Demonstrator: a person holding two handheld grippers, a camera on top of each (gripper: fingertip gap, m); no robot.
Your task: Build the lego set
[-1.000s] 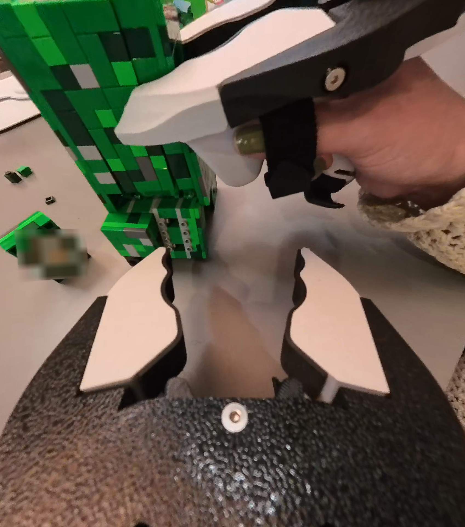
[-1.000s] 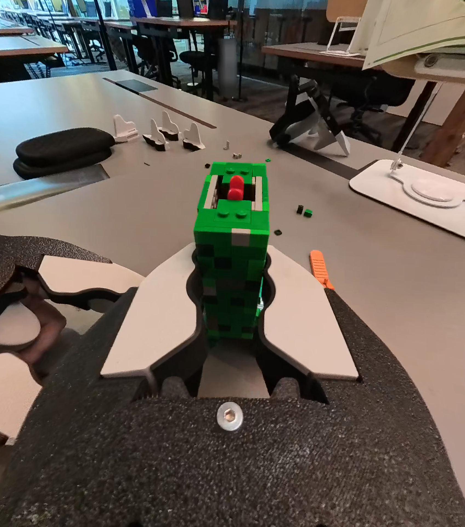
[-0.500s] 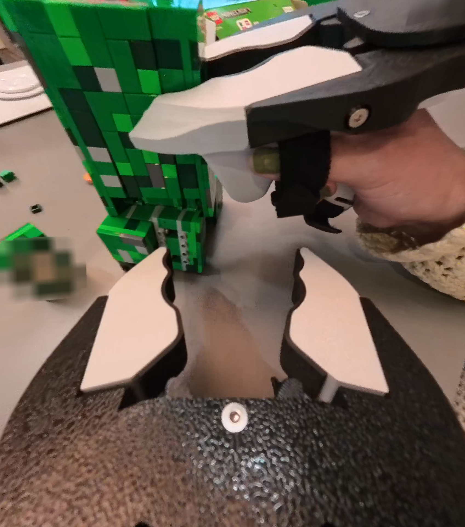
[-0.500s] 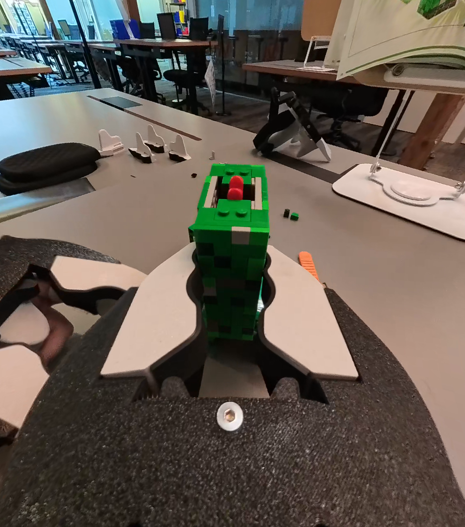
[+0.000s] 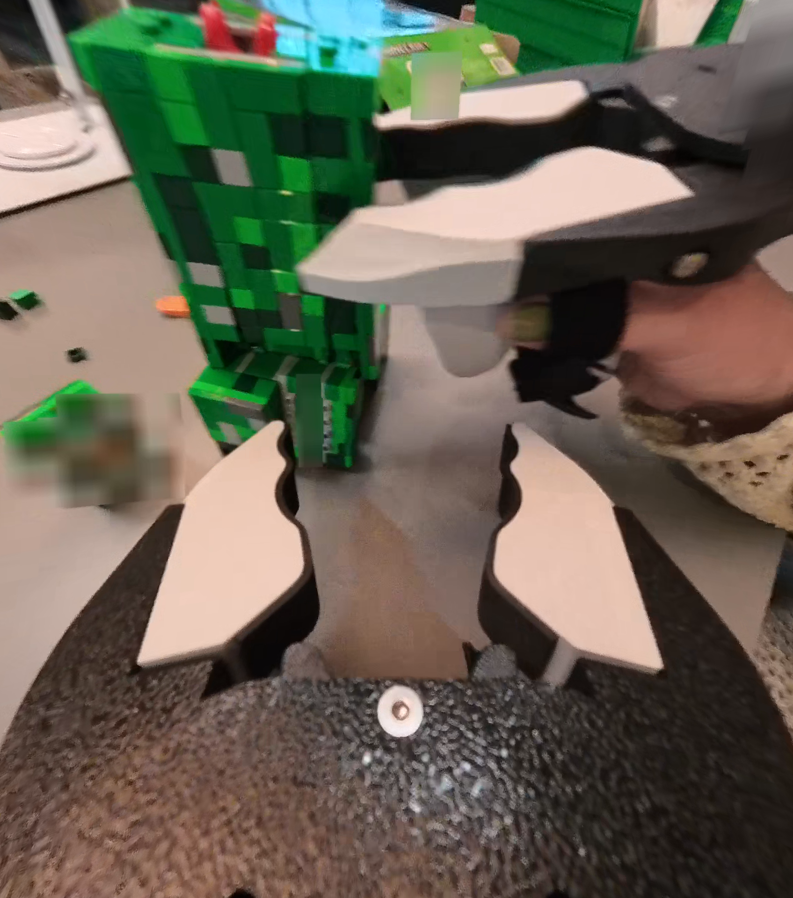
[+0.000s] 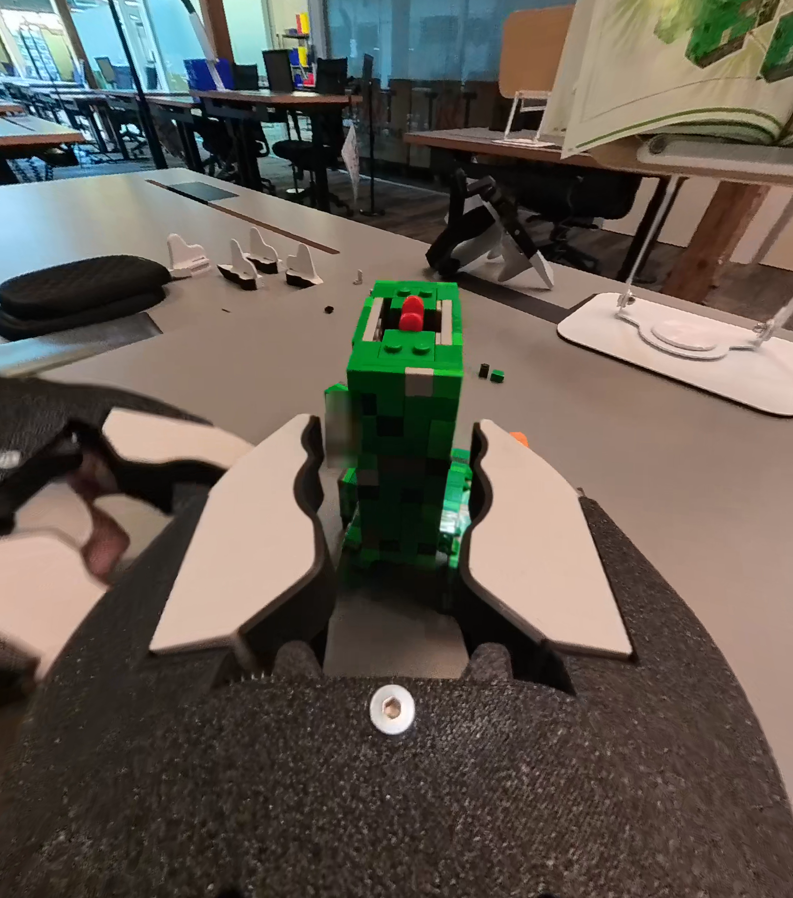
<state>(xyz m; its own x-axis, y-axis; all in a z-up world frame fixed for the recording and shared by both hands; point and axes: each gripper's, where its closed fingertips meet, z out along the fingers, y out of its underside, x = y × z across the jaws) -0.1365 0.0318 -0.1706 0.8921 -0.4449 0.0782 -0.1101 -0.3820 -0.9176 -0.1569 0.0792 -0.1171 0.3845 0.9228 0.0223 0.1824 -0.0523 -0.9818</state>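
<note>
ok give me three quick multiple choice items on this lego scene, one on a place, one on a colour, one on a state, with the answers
1. Where is the small orange piece?
A. on the table beside the green tower
B. on top of the tower
C. in the left gripper

2. What colour is the part poking from the top of the green lego tower?
A. blue
B. red
C. yellow

3. How does the right gripper stand?
A. open, fingers either side of the tower
C. shut on a loose brick
B. out of view

Answers:
1 A, it lies on the table.
2 B, the red part shows in the top opening.
3 A, gaps show on both sides.
</note>
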